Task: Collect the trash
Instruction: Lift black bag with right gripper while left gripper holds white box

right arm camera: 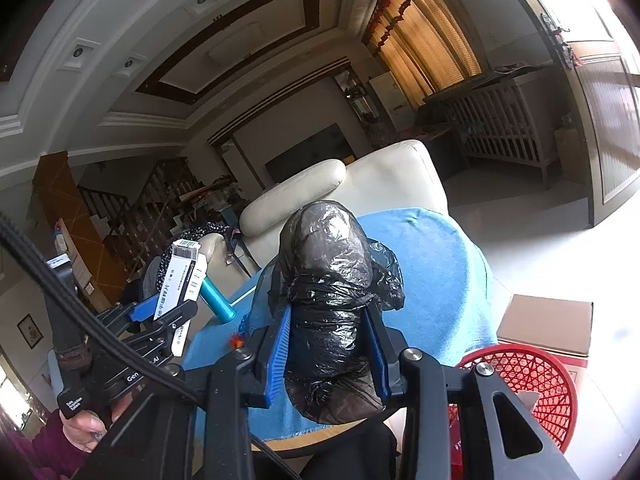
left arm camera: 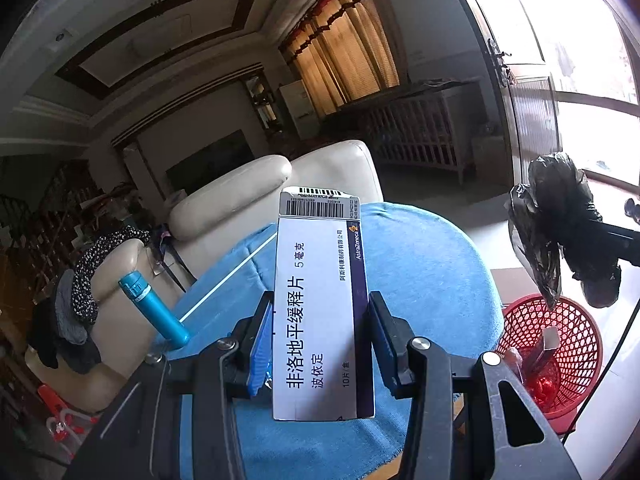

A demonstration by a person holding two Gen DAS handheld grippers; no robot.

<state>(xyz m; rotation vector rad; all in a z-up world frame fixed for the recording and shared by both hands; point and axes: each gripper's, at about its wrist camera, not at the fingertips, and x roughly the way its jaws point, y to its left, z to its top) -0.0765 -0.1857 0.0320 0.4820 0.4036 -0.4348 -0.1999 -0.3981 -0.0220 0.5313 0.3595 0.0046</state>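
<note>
Left gripper (left arm camera: 320, 344) clamped on a white medicine box (left arm camera: 320, 312) above the blue-covered table (left arm camera: 432, 264), right gripper (right arm camera: 328, 344) clamped on a crumpled black plastic bag (right arm camera: 328, 280) over the same table, red mesh basket (left arm camera: 560, 344) just beside the table, teal bottle (left arm camera: 154, 308) on the table's far-left edge.

Both wrist views near, facing blue table (left arm camera: 440, 264), perhaps tilted

Black grippers, blue ribbed fingers (left arm camera: 260, 344), silver screws, maroon sleeve (right arm camera: 48, 452)

The red basket (left arm camera: 560, 360) stands open-topped beside the blue-covered table (left arm camera: 432, 280); a teal bottle (left arm camera: 154, 308) blocks the table's left edge.
</note>
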